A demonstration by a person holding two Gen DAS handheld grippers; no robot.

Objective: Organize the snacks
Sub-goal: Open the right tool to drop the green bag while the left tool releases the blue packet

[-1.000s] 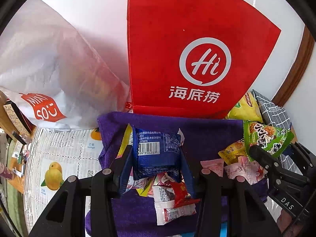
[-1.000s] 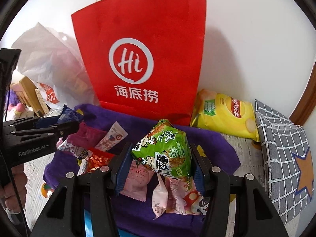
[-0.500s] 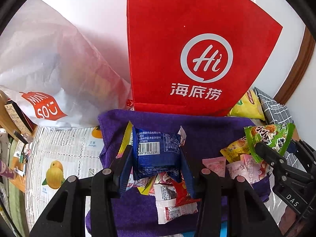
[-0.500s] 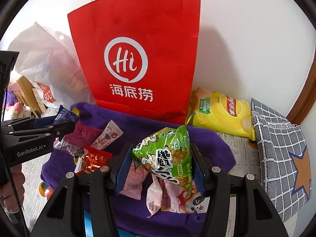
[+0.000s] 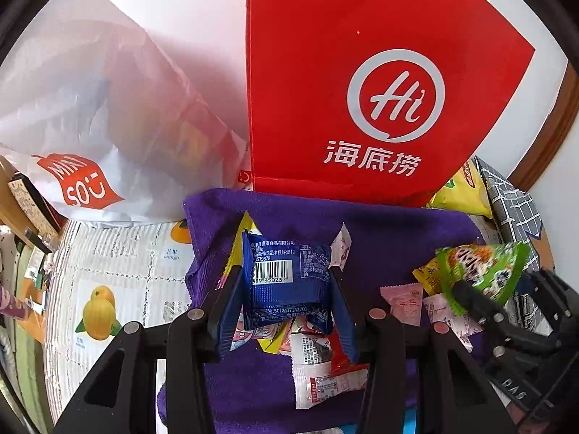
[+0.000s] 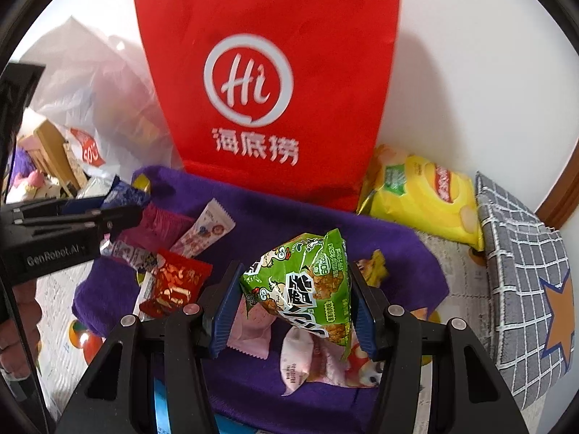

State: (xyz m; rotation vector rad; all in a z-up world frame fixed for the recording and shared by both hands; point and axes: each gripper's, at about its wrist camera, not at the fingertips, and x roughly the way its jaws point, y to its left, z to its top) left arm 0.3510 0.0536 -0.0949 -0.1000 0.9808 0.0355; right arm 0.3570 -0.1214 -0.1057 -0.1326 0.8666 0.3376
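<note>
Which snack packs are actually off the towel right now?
Two: the blue packet clamped in the left claw and the green bag clamped in the right claw. The other small packs lie loose on the purple towel.

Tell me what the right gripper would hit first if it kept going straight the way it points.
Probably the red Haidilao paper bag, standing straight ahead past the purple towel. The right gripper holds the green snack packet, which would touch first. Depth is unclear.
</note>
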